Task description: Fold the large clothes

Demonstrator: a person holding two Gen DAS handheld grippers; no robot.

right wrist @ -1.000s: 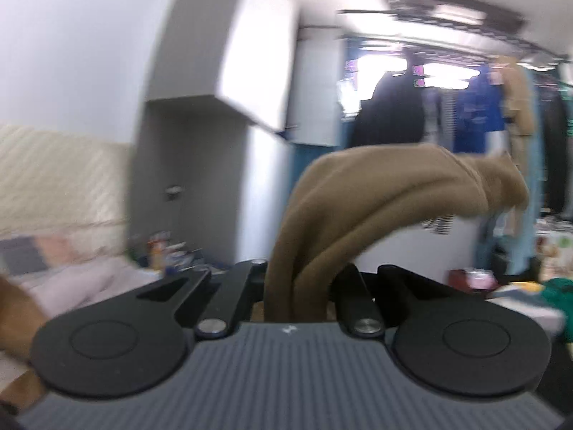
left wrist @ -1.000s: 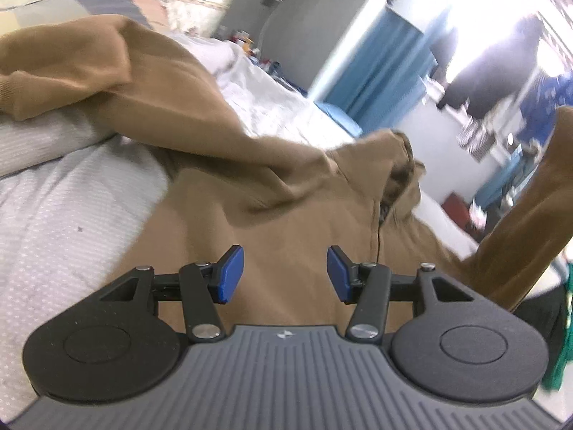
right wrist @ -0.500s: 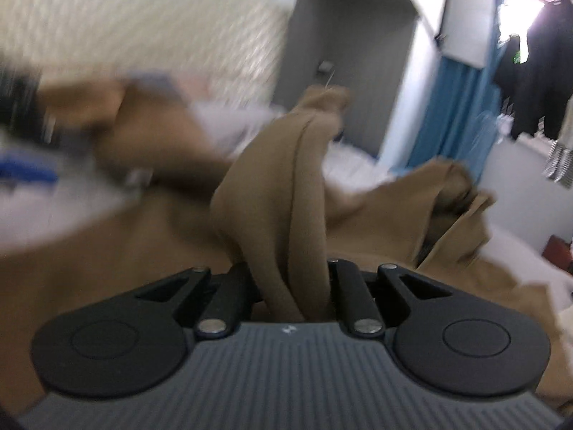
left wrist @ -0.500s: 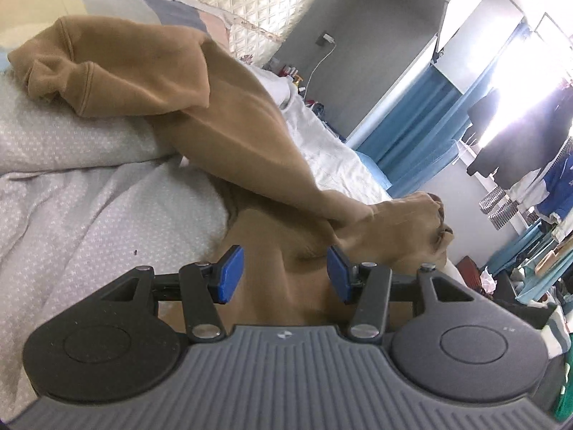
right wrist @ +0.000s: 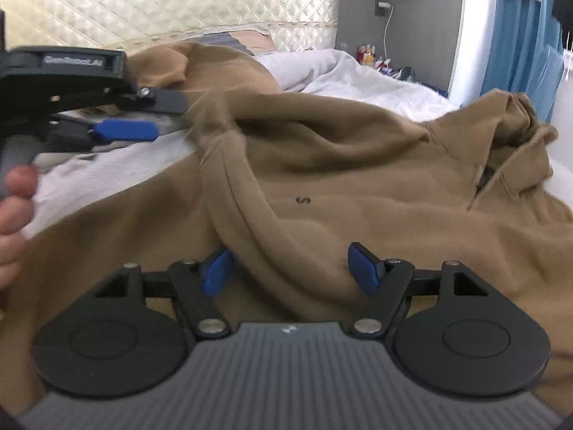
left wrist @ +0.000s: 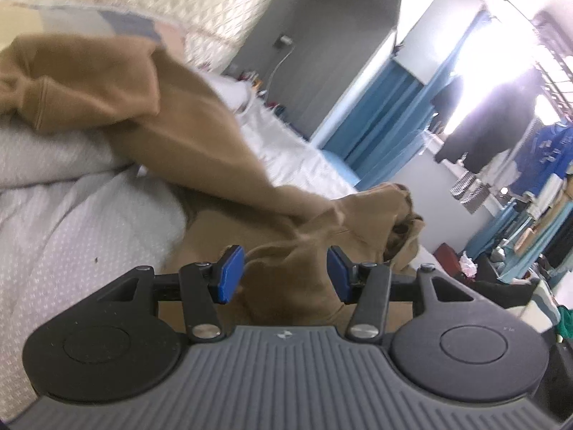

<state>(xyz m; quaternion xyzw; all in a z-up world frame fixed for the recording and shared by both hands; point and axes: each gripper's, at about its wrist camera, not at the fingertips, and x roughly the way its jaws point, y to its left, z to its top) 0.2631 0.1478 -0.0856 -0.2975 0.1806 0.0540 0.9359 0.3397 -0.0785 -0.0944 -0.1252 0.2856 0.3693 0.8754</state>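
Lying spread across white bed sheet (right wrist: 372, 82), collar toward far right: brown sweatshirt (right wrist: 358, 186); sleeve (right wrist: 243, 208) draping over body, passing between right gripper (right wrist: 290, 268) jaws, standing open; left gripper (left wrist: 283, 272) jaws gaping wide around bunched fabric fold, not pinching; quilted headboard (right wrist: 172, 0) standing behind

The sweatshirt (right wrist: 376, 179) lies spread on the bed (right wrist: 358, 75), its collar (right wrist: 508, 150) at the right and one sleeve (right wrist: 243, 208) folded across the body, running down between the spread fingers of the right gripper (right wrist: 290, 268). The left gripper (right wrist: 121, 130) is to the left of it, above the sheet, just beside the sleeve's upper end. Behind the bed stands the quilted headboard (right wrist: 172, 0), and to the right of it a curtain (right wrist: 519, 36).
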